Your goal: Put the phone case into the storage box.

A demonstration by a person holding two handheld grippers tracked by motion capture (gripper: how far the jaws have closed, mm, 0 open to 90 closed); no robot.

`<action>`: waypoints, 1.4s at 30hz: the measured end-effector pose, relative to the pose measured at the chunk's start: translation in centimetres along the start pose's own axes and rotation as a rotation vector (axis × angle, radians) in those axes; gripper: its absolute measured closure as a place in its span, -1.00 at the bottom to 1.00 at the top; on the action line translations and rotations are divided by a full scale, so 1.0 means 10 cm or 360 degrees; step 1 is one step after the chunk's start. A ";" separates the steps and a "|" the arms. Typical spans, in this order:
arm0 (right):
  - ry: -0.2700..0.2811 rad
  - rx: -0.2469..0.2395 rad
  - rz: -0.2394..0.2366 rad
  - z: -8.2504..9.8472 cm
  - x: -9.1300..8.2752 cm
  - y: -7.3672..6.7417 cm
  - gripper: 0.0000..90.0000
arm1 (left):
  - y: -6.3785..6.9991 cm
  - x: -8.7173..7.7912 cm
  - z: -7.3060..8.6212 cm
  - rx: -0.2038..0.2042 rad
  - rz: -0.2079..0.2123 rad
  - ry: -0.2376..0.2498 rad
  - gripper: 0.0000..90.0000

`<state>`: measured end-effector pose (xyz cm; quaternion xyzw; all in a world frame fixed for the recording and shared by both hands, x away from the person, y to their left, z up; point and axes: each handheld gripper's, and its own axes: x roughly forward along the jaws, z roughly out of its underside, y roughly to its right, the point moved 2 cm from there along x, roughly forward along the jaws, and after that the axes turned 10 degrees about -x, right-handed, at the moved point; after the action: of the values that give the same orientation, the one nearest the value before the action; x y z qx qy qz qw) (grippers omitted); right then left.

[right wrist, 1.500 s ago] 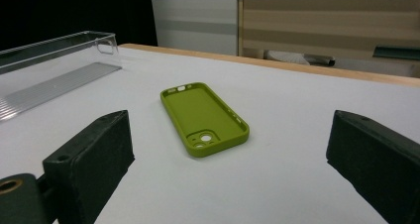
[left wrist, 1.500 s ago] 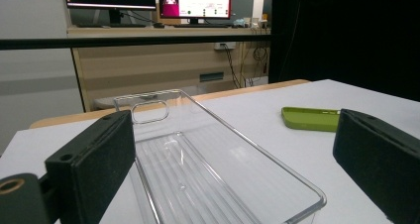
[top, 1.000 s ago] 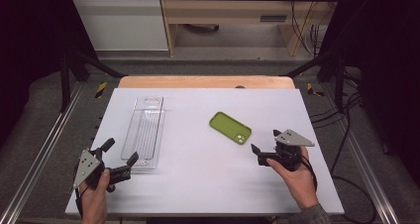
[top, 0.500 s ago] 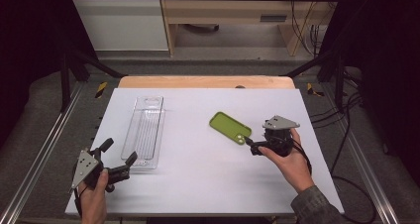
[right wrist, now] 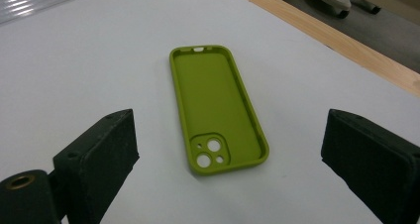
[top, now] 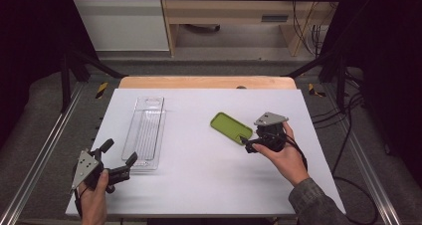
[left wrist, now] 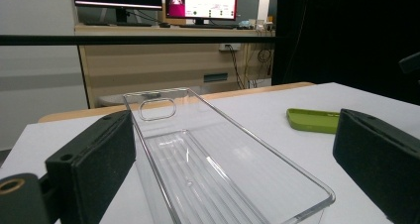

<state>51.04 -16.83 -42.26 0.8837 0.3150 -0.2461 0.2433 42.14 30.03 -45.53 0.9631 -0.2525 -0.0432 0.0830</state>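
The right gripper (top: 247, 146) has moved in to the near end of the green phone case (top: 231, 127), jaws wide apart, seemingly just short of touching it. The case lies hollow side up on the white table (top: 199, 180). The left gripper (top: 119, 158), jaws spread, rests before the clear tray (top: 146, 132).

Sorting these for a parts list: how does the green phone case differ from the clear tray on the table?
The phone case is opaque green; the clear tray is see-through. The tray is longer and has taller walls; the case is shallow. The case has camera holes at one end; the tray has a handle slot. The case lies before the open right hand-held gripper, the tray by the left hand-held gripper. Both lie open side up, empty.
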 end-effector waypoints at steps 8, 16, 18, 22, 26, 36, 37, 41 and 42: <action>-0.0033 -0.0033 -0.0028 -0.06 0.07 -0.01 -0.84 | 0.00 0.00 0.01 -0.0003 0.0000 -0.0006 -0.94; -0.0075 -0.0031 -0.0032 -0.08 0.16 0.02 -0.84 | 0.00 0.00 0.01 -0.0004 0.0000 -0.0007 -0.94; -0.0085 -0.0028 -0.0035 -0.07 0.18 0.03 -0.84 | 0.00 0.00 0.01 -0.0003 0.0000 -0.0008 -0.94; -0.0113 -0.0023 -0.0041 -0.05 0.23 0.06 -0.84 | -0.01 0.01 0.01 -0.0003 0.0001 -0.0010 -0.94; -0.0134 0.0005 -0.0040 -0.02 0.28 0.10 -0.83 | -0.01 0.01 0.01 -0.0004 0.0002 -0.0011 -0.94; -0.0197 0.0033 -0.0069 0.04 0.41 0.15 -0.80 | -0.01 0.01 0.01 -0.0003 0.0002 -0.0014 -0.94; -0.0199 0.0031 -0.0068 0.04 0.42 0.15 -0.80 | -0.01 0.01 0.01 -0.0003 0.0001 -0.0014 -0.94; -0.0223 0.0017 -0.0084 0.05 0.47 0.13 -0.78 | 0.00 0.01 0.01 -0.0002 0.0004 -0.0015 -0.94; -0.0231 0.0002 -0.0082 0.05 0.48 0.13 -0.76 | 0.00 0.01 0.01 -0.0001 0.0003 -0.0018 -0.94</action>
<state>54.98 -15.92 -45.09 0.8553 0.3191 -0.3160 0.2584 42.25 29.98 -45.68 0.9625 -0.2539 -0.0486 0.0821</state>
